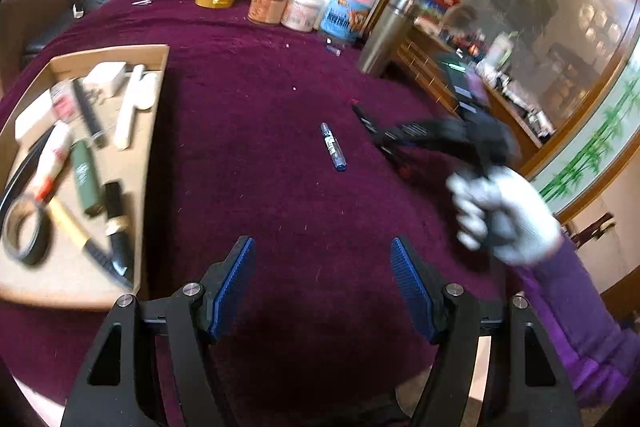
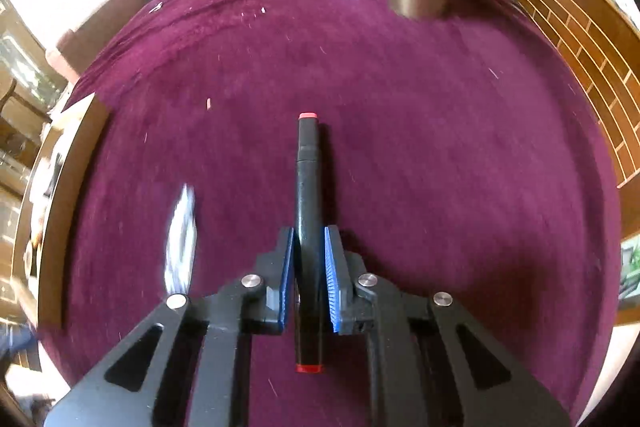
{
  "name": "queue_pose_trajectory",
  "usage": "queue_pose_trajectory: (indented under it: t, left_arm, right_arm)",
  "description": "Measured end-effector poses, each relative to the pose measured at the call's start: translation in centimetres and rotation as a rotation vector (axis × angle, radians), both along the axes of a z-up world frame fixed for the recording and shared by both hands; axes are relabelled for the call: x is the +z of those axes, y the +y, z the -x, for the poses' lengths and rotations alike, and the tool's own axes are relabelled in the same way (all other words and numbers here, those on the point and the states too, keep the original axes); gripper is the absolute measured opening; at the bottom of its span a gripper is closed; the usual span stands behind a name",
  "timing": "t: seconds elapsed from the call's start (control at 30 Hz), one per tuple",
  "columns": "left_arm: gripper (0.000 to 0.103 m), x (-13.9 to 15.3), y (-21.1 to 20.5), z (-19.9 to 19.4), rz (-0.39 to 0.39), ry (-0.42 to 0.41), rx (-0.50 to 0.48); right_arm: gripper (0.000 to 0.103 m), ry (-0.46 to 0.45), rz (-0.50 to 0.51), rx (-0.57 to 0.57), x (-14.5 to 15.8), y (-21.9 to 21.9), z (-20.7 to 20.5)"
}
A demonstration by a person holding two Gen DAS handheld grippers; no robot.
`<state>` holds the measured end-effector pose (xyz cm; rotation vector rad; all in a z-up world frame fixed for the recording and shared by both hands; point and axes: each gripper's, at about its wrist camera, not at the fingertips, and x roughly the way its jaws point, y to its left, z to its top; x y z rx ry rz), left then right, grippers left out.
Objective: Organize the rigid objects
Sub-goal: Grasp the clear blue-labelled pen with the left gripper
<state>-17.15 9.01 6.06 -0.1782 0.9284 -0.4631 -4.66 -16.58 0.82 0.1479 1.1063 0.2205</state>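
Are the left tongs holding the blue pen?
No, the left tongs are open and empty; the blue pen lies on the purple cloth.

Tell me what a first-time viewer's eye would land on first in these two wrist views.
Probably the black marker with red ends, clamped between the right tongs and pointing forward above the purple cloth. Next, the blue marker lying alone mid-table ahead of the open left tongs. Then the cardboard tray at the left, crowded with tape, pens and a knife.
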Motion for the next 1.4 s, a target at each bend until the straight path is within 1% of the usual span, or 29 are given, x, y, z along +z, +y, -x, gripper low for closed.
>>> queue_pose_trajectory:
  t: [0.07, 0.17, 0.23, 0.3, 0.37, 0.43, 0.47, 0.5, 0.53, 0.57, 0.63, 0.7, 0.8, 0.87, 0.9, 0.93, 1.0, 1.03, 1.1, 1.17, 1.27, 1.4]
  left_arm:
    - [0.064, -0.6, -1.8, -2.2, -0.022, 0.024, -0.016]
    - [0.064, -2.1, -3.9, -5.4, -0.021, 0.074, -0.024]
    - [0.063, -3.2, -5.7, -7.8, -0.061, 0.095, -0.014]
    - [0.063, -3.5, -7.4, -9.4, -0.108, 0.076, -0.021]
    - [0.063, -3.7, -9.1, -10.9, -0.181, 0.035, -0.02]
    - [0.061, -4.3, -10.7, -12.3, -0.25, 0.021, -0.044]
    - [0.044, -4.8, -11.4, -12.6, -0.303, 0.01, -0.058]
    - [0.029, -5.3, -11.5, -12.8, -0.337, 0.009, -0.059]
    - [0.019, -5.4, -11.5, -12.6, -0.361, -0.013, -0.053]
    - [0.012, -5.5, -11.3, -12.5, -0.347, -0.005, -0.065]
    - [0.012, -5.5, -10.1, -11.7, -0.304, 0.019, -0.063]
    - [0.012, -5.4, -9.6, -11.1, -0.291, 0.028, -0.058]
    - [0.012, -5.4, -10.0, -11.1, -0.315, 0.013, -0.054]
    - [0.018, -5.3, -10.7, -11.5, -0.318, -0.001, -0.05]
    - [0.019, -5.3, -10.9, -11.5, -0.318, -0.012, -0.05]
    - [0.019, -5.4, -11.1, -11.4, -0.33, -0.03, -0.047]
    - [0.018, -5.4, -11.2, -11.4, -0.328, -0.039, -0.049]
    - [0.012, -5.3, -10.8, -11.1, -0.306, -0.031, -0.051]
    - [0.012, -5.0, -10.0, -10.7, -0.257, -0.007, -0.052]
    - [0.012, -4.3, -8.8, -9.7, -0.213, -0.013, -0.044]
    - [0.012, -2.7, -6.7, -7.8, -0.14, -0.037, -0.029]
    - [0.012, -0.6, -2.6, -5.2, -0.014, -0.051, 0.01]
  right_arm:
    - [0.012, 0.002, -0.022, 0.005, 0.1, -0.4, 1.0]
    - [0.012, 0.003, -0.064, 0.008, -0.1, -1.0, 2.2]
    - [0.012, 0.003, -0.084, 0.011, -0.1, -1.3, 2.7]
    - [0.012, 0.001, -0.101, 0.015, -0.2, -1.6, 3.0]
    - [0.012, -0.003, -0.117, 0.015, -0.3, -2.0, 3.3]
    - [0.012, -0.002, -0.133, 0.011, -0.3, -2.3, 3.2]
    - [0.012, -0.002, -0.136, 0.011, -0.4, -2.3, 3.2]
    - [0.012, -0.004, -0.136, 0.012, -0.4, -2.3, 3.4]
    - [0.012, -0.006, -0.133, 0.015, -0.4, -2.2, 3.4]
    - [0.012, -0.014, -0.123, 0.021, -0.3, -2.1, 3.5]
    - [0.012, -0.023, -0.102, 0.026, -0.3, -1.9, 3.8]
    - [0.013, -0.028, -0.083, 0.022, -0.2, -1.6, 3.7]
    - [0.013, -0.027, -0.064, 0.011, -0.2, -1.1, 3.3]
    - [0.013, -0.025, -0.053, 0.0, -0.2, -0.9, 3.1]
    - [0.013, -0.026, -0.04, -0.005, -0.2, -0.6, 2.9]
    - [0.013, -0.027, -0.033, -0.006, -0.2, -0.6, 2.8]
    - [0.013, -0.037, 0.0, -0.003, -0.2, 0.0, 2.6]
    - [0.013, -0.043, 0.02, 0.005, -0.1, 0.2, 2.6]
    - [0.013, -0.064, 0.069, 0.023, -0.1, 0.9, 2.7]
    - [0.013, -0.074, 0.085, 0.017, 0.0, 1.2, 2.9]
    - [0.012, -0.073, 0.014, 0.015, 0.5, 1.5, 3.4]
    - [0.012, -0.102, -0.031, 0.047, 2.2, 3.2, 4.3]
